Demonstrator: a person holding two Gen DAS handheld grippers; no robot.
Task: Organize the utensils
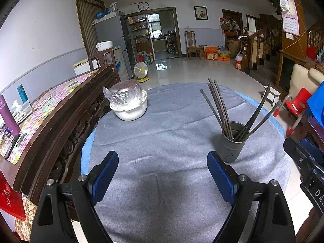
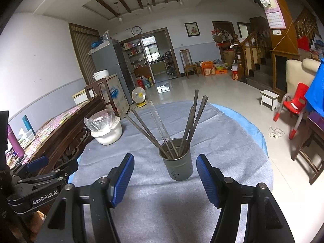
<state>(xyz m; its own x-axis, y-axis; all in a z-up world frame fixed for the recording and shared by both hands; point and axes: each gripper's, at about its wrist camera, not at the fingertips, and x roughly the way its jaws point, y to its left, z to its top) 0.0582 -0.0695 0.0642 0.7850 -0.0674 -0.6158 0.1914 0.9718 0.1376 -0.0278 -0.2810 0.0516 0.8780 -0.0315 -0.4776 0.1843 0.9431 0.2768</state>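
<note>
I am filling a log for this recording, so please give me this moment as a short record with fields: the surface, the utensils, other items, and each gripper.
surface: round table with grey cloth
holder: grey metal cup, upright on the cloth
utensils: dark chopsticks standing in the cup, fanned out to both sides
other item: white pot with a clear plastic-wrapped bowl on top, at the table's far left
left gripper: open, empty, over the cloth, cup to its right
right gripper: open, empty, cup straight ahead of its fingers
loose utensils on cloth: none visible
</note>
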